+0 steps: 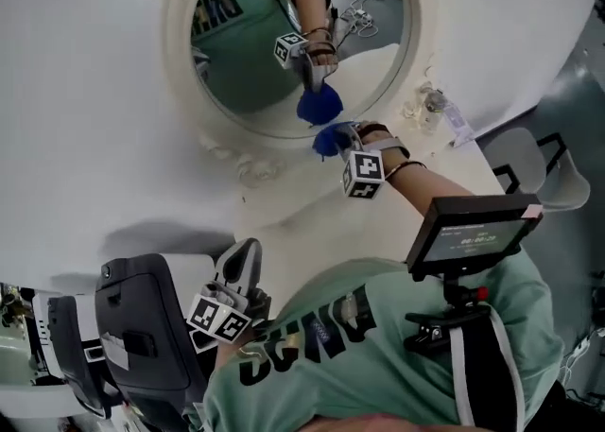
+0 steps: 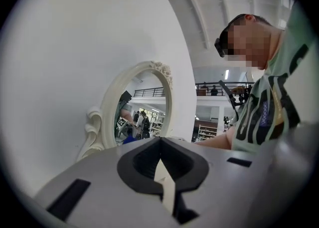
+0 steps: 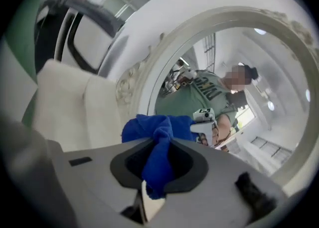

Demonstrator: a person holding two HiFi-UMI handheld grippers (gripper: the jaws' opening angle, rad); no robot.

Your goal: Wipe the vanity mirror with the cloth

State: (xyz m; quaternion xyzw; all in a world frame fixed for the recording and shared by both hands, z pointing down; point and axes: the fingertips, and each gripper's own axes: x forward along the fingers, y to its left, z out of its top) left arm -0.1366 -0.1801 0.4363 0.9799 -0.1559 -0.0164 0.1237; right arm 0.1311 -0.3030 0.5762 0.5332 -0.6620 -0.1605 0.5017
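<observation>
1. The right claw (image 1: pixel 333 144) is clamped on the blue cloth (image 1: pixel 327 140), which bunches out ahead of its jaws.
2. The cloth sits at the lower rim of the oval vanity mirror (image 1: pixel 181 47), with its blue reflection just above it in the glass. Whether it touches the glass is unclear.
3. The left claw (image 1: pixel 242 260) has its jaws pressed together with nothing between them. It is held low near the person's chest, well apart from the mirror.
4. A small clear bottle (image 1: pixel 431 105) stands on the tabletop (image 1: pixel 317 222) just right of the frame.
</observation>
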